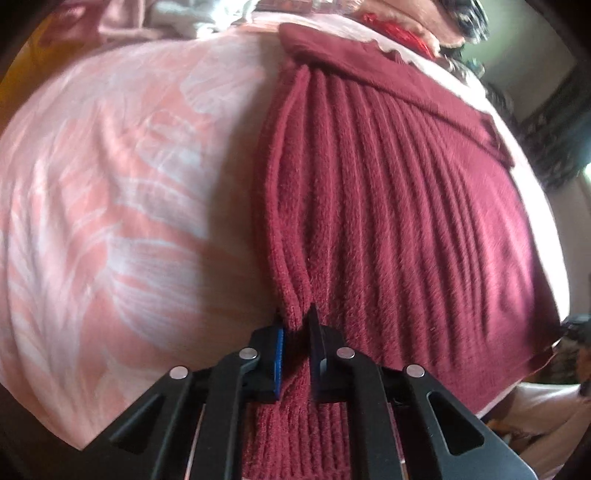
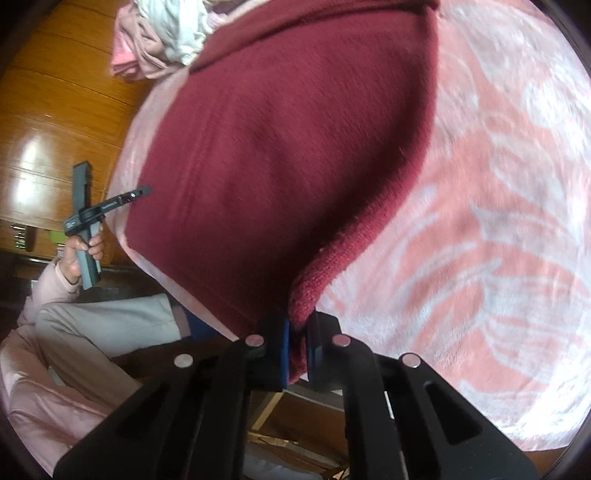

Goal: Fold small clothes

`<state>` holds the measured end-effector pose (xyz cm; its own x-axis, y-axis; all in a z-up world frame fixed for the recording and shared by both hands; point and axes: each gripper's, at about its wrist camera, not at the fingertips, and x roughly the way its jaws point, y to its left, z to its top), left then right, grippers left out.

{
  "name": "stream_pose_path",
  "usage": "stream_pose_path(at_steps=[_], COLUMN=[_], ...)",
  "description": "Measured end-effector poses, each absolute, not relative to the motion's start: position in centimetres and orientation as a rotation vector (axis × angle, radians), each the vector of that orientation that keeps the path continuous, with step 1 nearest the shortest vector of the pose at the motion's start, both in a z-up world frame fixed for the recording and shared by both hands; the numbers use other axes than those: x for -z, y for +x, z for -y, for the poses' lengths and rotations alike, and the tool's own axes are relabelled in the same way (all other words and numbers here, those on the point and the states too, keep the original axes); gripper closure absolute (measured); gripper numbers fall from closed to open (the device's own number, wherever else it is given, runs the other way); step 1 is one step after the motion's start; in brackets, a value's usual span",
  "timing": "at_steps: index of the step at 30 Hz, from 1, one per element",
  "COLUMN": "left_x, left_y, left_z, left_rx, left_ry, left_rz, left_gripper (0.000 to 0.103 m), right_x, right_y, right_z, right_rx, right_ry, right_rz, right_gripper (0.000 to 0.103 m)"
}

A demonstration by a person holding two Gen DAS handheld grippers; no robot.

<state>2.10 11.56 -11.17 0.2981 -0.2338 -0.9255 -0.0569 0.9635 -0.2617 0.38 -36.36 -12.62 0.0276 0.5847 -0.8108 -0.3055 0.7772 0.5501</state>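
Lying on a pink-and-white patterned blanket (image 1: 110, 177), a maroon knit garment (image 1: 406, 192) is clamped at two places by the hand-held grippers. In the left wrist view, the left hand-held gripper (image 1: 297, 325) is seen closed on a bunched fold at the garment's left edge, the fabric pinched between its blue-padded fingers (image 1: 279, 350) and gathered into long pleats that run away toward the far side. A flat band of the garment is seen across the far end, and some red cloth (image 1: 399, 31) lies beyond it at the far right.

In the right wrist view, the right hand-held gripper (image 2: 299, 332) is shown clamped on the garment's (image 2: 288, 147) near right corner, whose ribbed edge is pulled up off the blanket (image 2: 498, 221). Only this view shows the garment's smooth broad face, a heap of pink and white clothes (image 2: 162, 33) at the far left, and an orange wooden surface (image 2: 48, 129) beyond the blanket's left edge. The left hand-held gripper (image 2: 142, 191) is also seen from outside here, at the garment's left side, held by a hand (image 2: 79, 254) in a pink sleeve. Both views are blurred.
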Motion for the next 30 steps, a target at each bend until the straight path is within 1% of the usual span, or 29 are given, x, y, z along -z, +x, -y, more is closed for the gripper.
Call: stream_pose_path(at_steps=[4, 9, 15, 20, 27, 28, 29, 30], left_x=[9.2, 6.2, 3.6, 4.8, 9.5, 10.2, 10.9, 11.3], left_y=[2.7, 5.0, 10.9, 16.8, 22.4, 22.8, 23.2, 23.5], left_z=[-12.1, -11.3, -11.1, -11.0, -12.0, -12.4, -12.8, -13.0], left_rx=[0.152, 0.188, 0.149, 0.089, -0.004, -0.007, -0.005, 0.0], left_ry=[-0.346, -0.352, -0.337, -0.376, -0.456, -0.481, -0.51, -0.533], left_rz=[-1.223, -1.148, -1.087, -1.077, -1.123, -1.133, -1.143, -1.148], left_gripper=[0.093, 0.093, 0.093, 0.093, 0.093, 0.093, 0.093, 0.093], right_x=[11.3, 8.6, 6.9, 8.2, 12.4, 13.2, 13.8, 14.6], right_y=[1.6, 4.3, 10.0, 15.9, 22.6, 23.4, 24.2, 25.1], right_z=[37.0, 37.7, 38.3, 38.8, 39.6, 39.8, 40.1, 40.6], right_rx=[-0.691, -0.673, -0.627, -0.566, -0.46, -0.454, -0.441, -0.419], right_ry=[0.291, 0.327, 0.356, 0.398, 0.449, 0.471, 0.491, 0.545], right_rz=[-1.329, -1.235, -1.157, -1.152, -1.223, -1.246, -1.269, -1.283], right_gripper=[0.098, 0.098, 0.098, 0.098, 0.098, 0.097, 0.093, 0.093])
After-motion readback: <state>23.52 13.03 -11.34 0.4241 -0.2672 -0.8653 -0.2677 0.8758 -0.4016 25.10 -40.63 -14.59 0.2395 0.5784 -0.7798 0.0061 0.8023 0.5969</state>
